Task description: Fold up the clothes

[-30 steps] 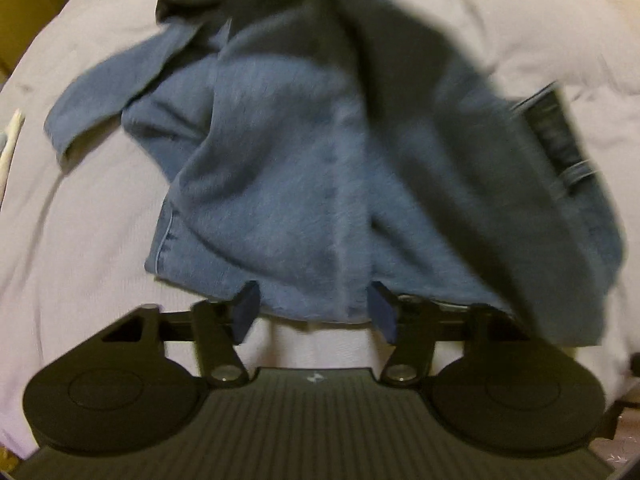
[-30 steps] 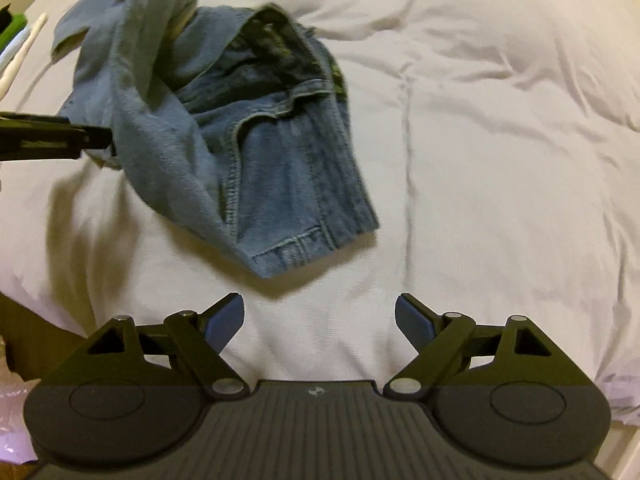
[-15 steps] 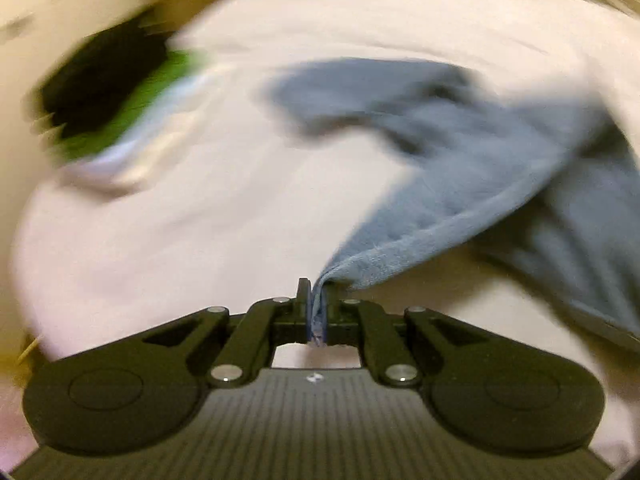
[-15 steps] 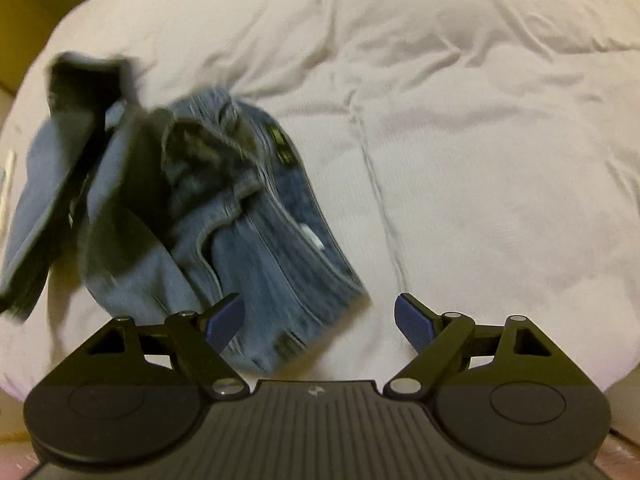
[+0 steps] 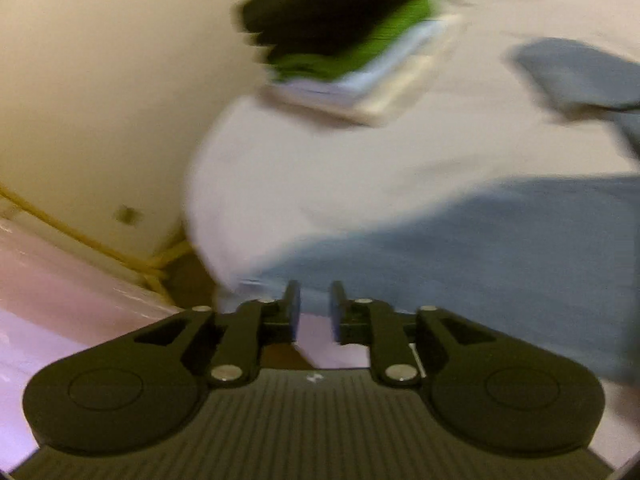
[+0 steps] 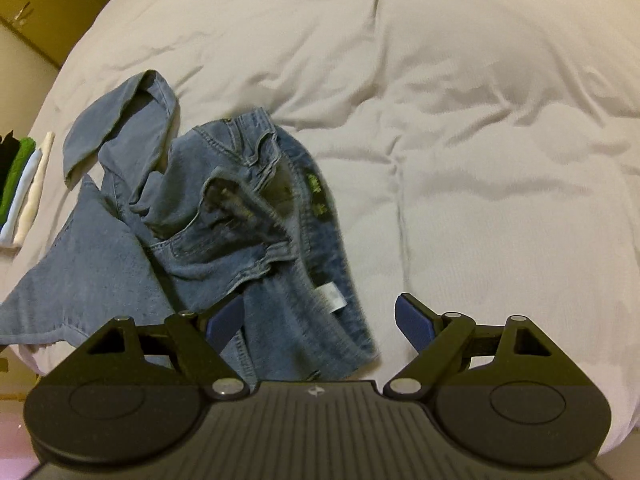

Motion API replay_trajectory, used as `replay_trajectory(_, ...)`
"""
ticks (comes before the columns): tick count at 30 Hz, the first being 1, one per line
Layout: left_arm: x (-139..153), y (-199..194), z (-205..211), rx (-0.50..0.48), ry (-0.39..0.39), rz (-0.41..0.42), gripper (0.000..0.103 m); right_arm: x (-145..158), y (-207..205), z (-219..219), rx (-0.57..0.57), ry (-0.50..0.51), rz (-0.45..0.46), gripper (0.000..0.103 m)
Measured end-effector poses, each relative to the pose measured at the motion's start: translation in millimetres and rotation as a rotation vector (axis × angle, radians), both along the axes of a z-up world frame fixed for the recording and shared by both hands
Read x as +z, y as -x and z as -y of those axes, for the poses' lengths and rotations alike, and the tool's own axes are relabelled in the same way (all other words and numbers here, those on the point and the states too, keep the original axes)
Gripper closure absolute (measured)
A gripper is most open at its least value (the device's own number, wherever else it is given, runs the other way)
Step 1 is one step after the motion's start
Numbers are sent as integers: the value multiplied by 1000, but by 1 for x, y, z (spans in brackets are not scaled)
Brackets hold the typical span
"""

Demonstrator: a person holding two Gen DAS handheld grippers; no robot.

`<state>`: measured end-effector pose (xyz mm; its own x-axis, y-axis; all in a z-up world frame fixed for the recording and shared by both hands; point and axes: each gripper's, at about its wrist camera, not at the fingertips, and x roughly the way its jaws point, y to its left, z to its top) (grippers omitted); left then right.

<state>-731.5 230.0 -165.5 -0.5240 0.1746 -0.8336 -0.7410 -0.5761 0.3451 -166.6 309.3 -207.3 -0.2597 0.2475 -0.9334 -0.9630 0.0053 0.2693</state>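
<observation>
A light blue shirt lies partly spread on the white duvet, draped over a pair of crumpled blue jeans. In the blurred left wrist view the shirt's hem lies just beyond my left gripper, whose jaws stand slightly apart with nothing between them, at the bed's near edge. My right gripper is wide open and empty, hovering over the lower end of the jeans.
A stack of folded clothes, black and green on top of white, sits at the bed's left edge; it also shows in the right wrist view. A cream wall and the floor lie beyond the bed's left side.
My left gripper pulled the shirt's hem left toward the bed edge, then opened and let it go. My right gripper stayed open and moved closer over the jeans.
</observation>
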Motion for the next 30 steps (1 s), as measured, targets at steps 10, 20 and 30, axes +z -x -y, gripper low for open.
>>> replay_trajectory(10, -10, -266, 45, 68, -225, 566, 67, -28, -74, -84, 266, 78, -88, 18)
replay_trajectory(20, -75, -405, 47, 354, -444, 803, 62, -63, -129, -120, 408, 167, -274, 37)
replay_trajectory(30, -150, -402, 56, 823, -725, 870, 51, -112, -119, -153, 412, 240, -365, 38)
